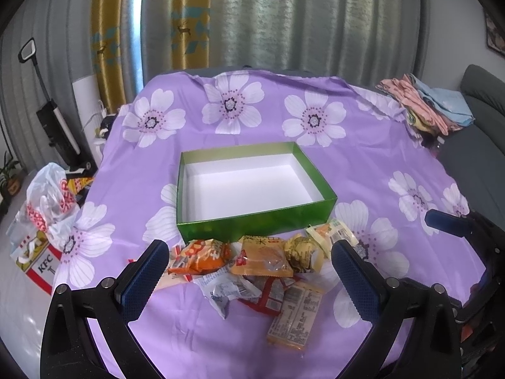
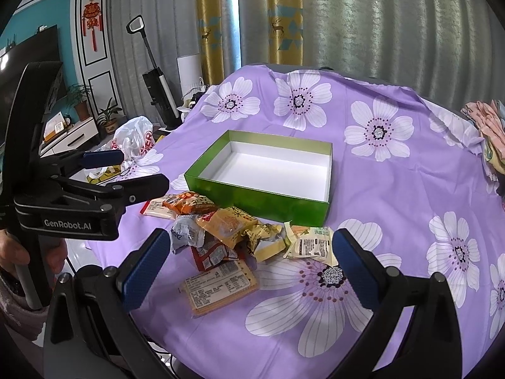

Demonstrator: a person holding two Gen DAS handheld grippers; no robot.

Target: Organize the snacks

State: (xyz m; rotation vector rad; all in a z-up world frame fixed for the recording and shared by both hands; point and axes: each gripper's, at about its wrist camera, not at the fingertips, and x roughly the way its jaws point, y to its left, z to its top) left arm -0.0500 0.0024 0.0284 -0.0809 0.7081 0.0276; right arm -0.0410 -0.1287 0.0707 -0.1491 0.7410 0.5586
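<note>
Your left claw point(image 1: 249, 268) and right claw point(image 2: 251, 259) both hang wide with nothing in them. The snack pile point(image 1: 252, 268) sits on the purple tabletop point(image 1: 394, 158), just near of the green box point(image 1: 252, 186), touching its near wall.

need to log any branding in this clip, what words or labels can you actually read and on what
"KFC": on the red and white box left of the table.
"GenRobot.AI": on the body of the left gripper, seen from the right wrist view.
Red letters on the white plastic bag: only partly visible, not readable.
Print on the snack packets: too small and blurred to read.
</note>
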